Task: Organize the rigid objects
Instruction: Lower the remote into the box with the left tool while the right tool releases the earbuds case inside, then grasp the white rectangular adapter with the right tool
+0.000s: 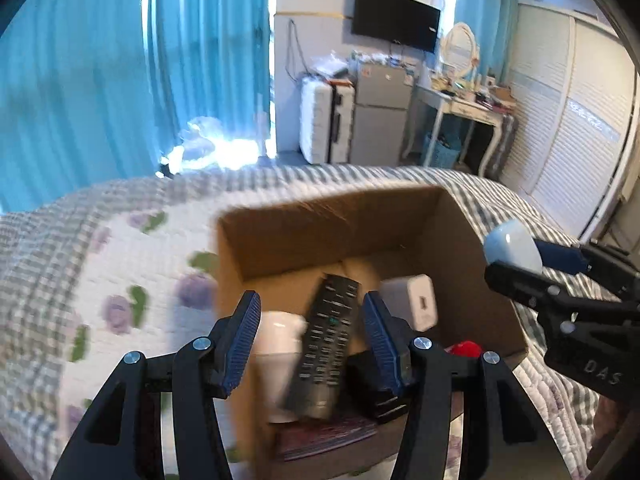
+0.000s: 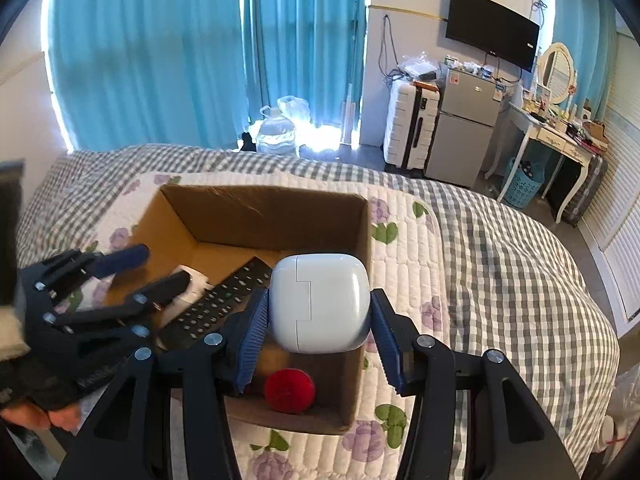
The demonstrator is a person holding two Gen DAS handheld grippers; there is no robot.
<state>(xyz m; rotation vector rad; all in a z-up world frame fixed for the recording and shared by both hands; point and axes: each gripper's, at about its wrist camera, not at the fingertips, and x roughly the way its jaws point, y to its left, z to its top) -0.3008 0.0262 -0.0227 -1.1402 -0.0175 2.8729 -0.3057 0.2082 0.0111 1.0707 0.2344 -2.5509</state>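
An open cardboard box point(image 1: 332, 220) point(image 2: 260, 204) sits on the bed. Inside lie a black remote point(image 1: 326, 344) point(image 2: 216, 304), a white cup point(image 1: 278, 336), a white adapter point(image 1: 416, 300), a small black box point(image 1: 368, 384) and a red round object point(image 2: 290, 390) point(image 1: 464, 349). My left gripper point(image 1: 312, 336) is open and empty above the box, its fingers either side of the remote. It shows at the left of the right wrist view point(image 2: 160, 272). My right gripper point(image 2: 320, 320) is shut on a white rounded case point(image 2: 320, 302) above the box's right side. The case also shows in the left wrist view point(image 1: 512, 246).
The box rests on a quilted bed point(image 2: 500, 264) with checked borders and flower print. Beyond the bed are blue curtains point(image 2: 160, 52), a white suitcase point(image 2: 410, 124), a small fridge point(image 2: 466, 128), a wall TV point(image 2: 492, 28) and a dressing table point(image 2: 556, 132).
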